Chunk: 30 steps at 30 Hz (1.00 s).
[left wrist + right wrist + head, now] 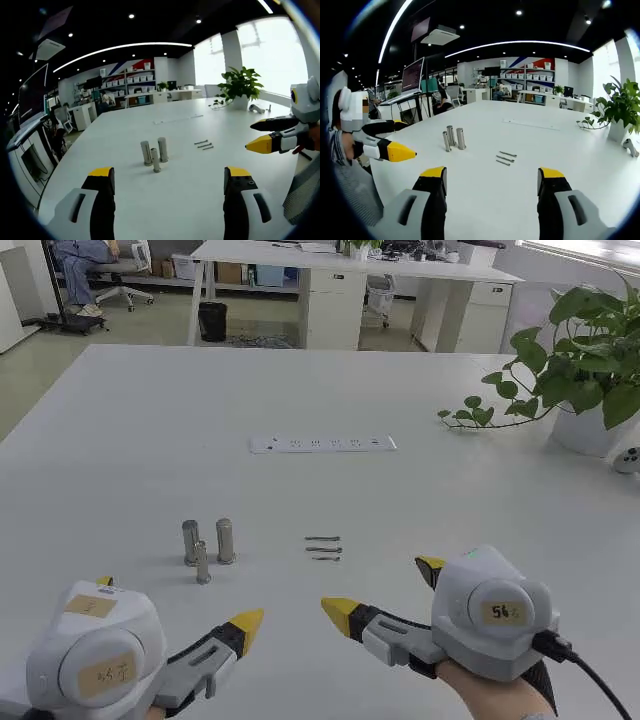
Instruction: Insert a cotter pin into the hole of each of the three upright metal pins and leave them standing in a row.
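Head view spreads the white surface (pixel 320 390) across the middle, with my left claw (pixel 178 601) at lower left and my right claw (pixel 383 587) at lower right. Both are spread wide and hold nothing. Three metal pins (pixel 207 548) stand upright in a tight cluster left of centre, just above the left claw. Three cotter pins (pixel 323 549) lie at centre, above the right claw, which is the nearer one; their long axes run left to right. I cannot make out the holes in the metal pins.

Three metal pins (pixel 202 560) upright, clustered; three cotter pins (pixel 323 549) flat, near.
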Motion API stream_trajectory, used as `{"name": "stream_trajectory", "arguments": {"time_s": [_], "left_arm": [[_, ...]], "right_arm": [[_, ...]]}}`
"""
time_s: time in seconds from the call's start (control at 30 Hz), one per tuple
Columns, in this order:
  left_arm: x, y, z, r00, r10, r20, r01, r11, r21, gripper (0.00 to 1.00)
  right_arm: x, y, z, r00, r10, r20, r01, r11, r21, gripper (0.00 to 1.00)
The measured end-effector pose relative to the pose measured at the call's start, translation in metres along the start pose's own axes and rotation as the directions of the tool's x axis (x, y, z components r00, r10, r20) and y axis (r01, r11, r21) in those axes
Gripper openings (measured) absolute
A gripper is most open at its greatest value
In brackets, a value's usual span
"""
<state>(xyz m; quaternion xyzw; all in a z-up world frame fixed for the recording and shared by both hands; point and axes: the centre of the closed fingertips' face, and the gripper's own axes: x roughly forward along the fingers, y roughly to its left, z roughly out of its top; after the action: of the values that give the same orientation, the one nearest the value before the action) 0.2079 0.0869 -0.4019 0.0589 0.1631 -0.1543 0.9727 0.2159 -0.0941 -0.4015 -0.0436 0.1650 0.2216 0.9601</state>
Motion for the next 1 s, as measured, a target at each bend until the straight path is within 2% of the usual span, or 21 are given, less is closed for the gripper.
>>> {"name": "stream_trajectory", "arguments": {"time_s": [0.13,0.2,0.33,0.43,0.5,0.7,0.77,0.9,1.0], "left_arm": [[0.000,0.002,-0.001,1.0000,0.009,-0.003,-0.009,1.000,-0.003,0.92],[0.000,0.003,-0.002,0.9999,0.016,-0.006,-0.016,1.000,-0.001,0.94],[0.000,0.000,-0.004,0.9998,0.006,-0.017,-0.006,1.000,-0.007,0.94],[0.001,-0.003,-0.005,0.9998,-0.008,-0.018,0.008,1.000,-0.003,0.94],[0.001,-0.004,-0.005,0.9998,-0.007,-0.019,0.008,1.000,0.013,0.94],[0.001,-0.005,-0.006,0.9997,-0.012,-0.021,0.012,1.000,0.006,0.96],[0.001,-0.005,-0.005,0.9997,-0.011,-0.020,0.012,1.000,0.016,0.99],[0.001,-0.008,-0.003,0.9995,-0.027,-0.015,0.027,0.999,0.019,0.99],[0.000,-0.006,-0.002,0.9997,-0.020,-0.016,0.021,0.999,0.035,0.99]], "right_arm": [[0.000,-0.004,-0.001,0.9998,-0.021,-0.004,0.021,1.000,-0.013,0.64],[-0.001,-0.009,0.001,0.9989,-0.046,0.007,0.046,0.998,-0.030,0.72],[-0.001,-0.011,0.002,0.9987,-0.050,0.012,0.050,0.999,-0.003,0.76],[-0.001,-0.013,0.003,0.9977,-0.065,0.018,0.065,0.998,-0.006,0.83],[-0.001,-0.012,0.001,0.9982,-0.058,0.012,0.058,0.998,0.008,0.84],[0.000,-0.012,0.000,0.9983,-0.059,0.006,0.058,0.998,0.012,0.89],[0.000,-0.012,0.000,0.9984,-0.056,0.005,0.056,0.998,0.017,0.89],[0.000,-0.010,0.000,0.9988,-0.048,0.007,0.048,0.999,0.020,0.88],[0.000,-0.009,0.000,0.9989,-0.046,0.006,0.046,0.999,0.017,0.88]]}}
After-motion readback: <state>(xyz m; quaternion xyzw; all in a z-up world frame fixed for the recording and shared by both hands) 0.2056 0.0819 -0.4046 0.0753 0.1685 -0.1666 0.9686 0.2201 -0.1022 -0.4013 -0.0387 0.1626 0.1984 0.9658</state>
